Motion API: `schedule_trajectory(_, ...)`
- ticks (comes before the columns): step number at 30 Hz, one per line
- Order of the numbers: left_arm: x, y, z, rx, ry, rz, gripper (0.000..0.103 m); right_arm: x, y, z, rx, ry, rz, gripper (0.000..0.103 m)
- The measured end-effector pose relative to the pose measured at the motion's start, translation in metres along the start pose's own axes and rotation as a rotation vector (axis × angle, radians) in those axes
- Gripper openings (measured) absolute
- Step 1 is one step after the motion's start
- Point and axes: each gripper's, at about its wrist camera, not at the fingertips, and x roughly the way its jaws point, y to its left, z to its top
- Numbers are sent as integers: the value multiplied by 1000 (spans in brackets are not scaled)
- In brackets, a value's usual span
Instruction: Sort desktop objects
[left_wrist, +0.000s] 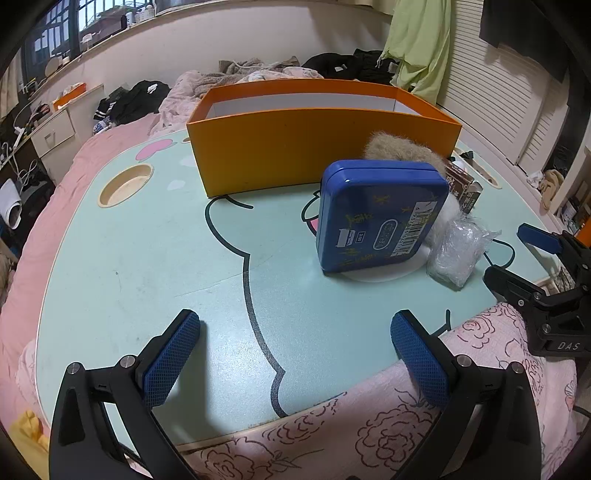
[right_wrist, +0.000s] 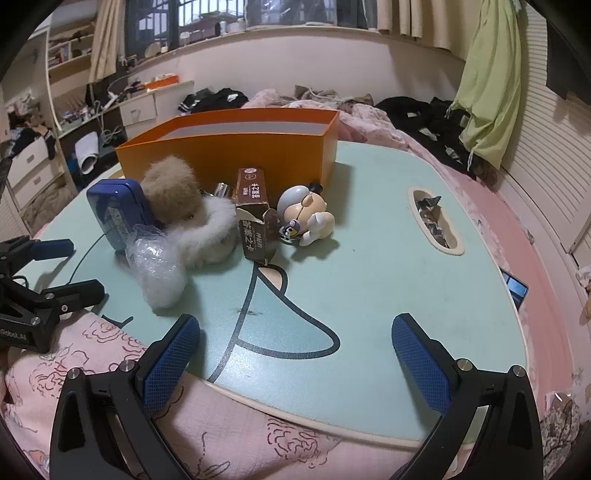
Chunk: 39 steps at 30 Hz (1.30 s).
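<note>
On the table (right_wrist: 369, 229), the box (right_wrist: 229, 155) stands behind a cluster: tin (right_wrist: 118, 210) leftmost, carton (right_wrist: 255, 218) in the middle, figurine (right_wrist: 306, 214) right.

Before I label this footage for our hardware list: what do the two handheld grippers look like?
Both match: the left gripper and the right gripper have black angular frames with silver round bolt heads, and each finger ends in a blue pad with fine cross-hatched texture. White lettering marks each body, seen from the other's camera. No hand or sleeve is in view.
</note>
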Motion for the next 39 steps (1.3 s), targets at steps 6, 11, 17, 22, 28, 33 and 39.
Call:
schedule_trajectory(6,1,0,-1,6,-2,-6,103,0,1,0,0,-3,2,103)
schedule_trajectory(11,-1,0,1,11,-10,-8,103,0,0,0,0,-3,1,103)
schedule_trajectory(17,-23,-1,11,-1,-89,-64,103,0,0,0,1,-3,1,103)
schedule_trajectory(22,-28,-12,35,-40,-105,-161,103,0,1,0,1,-3,1,103)
schedule_trajectory(28,-11,-39,61,40,-85,-126,103,1,1,-1,2,-3,0,103)
schedule_trajectory(33,-2,-38,60,36,-52,-136,72,1,1,-1,2,-3,0,103)
schedule_trajectory(39,-21,-20,42,6,-90,-175,67,1,1,-1,4,-4,0,103)
